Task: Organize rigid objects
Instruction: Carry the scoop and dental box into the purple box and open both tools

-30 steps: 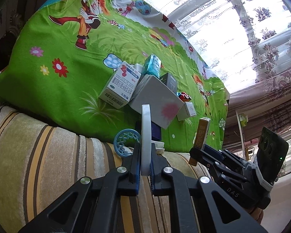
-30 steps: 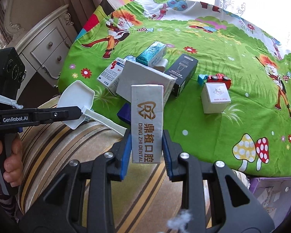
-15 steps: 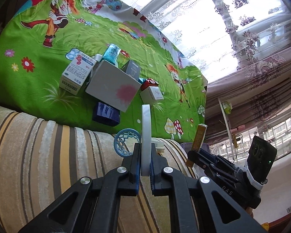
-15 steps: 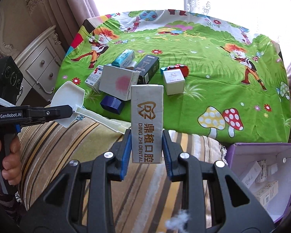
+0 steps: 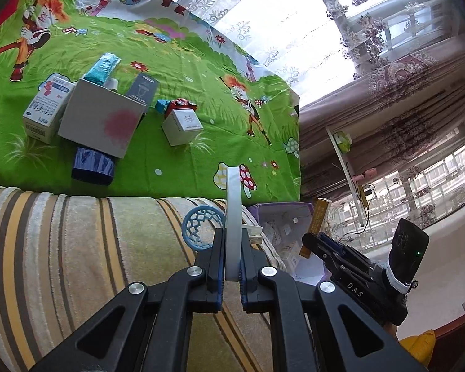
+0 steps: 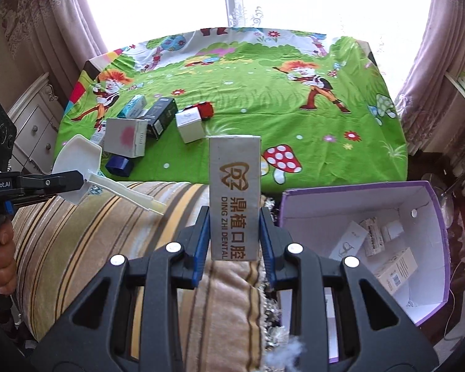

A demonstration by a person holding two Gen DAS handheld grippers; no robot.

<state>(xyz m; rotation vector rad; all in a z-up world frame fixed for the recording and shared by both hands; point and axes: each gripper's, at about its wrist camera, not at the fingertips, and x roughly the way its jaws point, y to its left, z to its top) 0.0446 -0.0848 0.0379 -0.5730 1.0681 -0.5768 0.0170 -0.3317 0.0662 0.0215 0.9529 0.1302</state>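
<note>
My left gripper (image 5: 232, 259) is shut on a white plastic scoop (image 5: 233, 217), seen edge-on; in the right wrist view the scoop (image 6: 77, 167) is held at the left over the striped cushion. My right gripper (image 6: 235, 241) is shut on a tall grey dental box (image 6: 235, 192), held upright above the cushion, just left of the purple box (image 6: 434, 248). In the left wrist view the dental box (image 5: 316, 226) is over the purple box (image 5: 282, 214). Several small boxes (image 6: 130, 136) lie on the green cartoon cloth (image 6: 263, 93).
The purple box holds several small white cartons (image 6: 384, 248). A striped cushion (image 6: 93, 241) lies in front of the green cloth. A blue mesh ring (image 5: 201, 229) sits on the cushion. A white dresser (image 6: 37, 117) stands at the left; curtains and windows are behind.
Both grippers have pulled back and swung right, away from the pile of boxes. The purple box has come into view below the right gripper. Both grips are unchanged.
</note>
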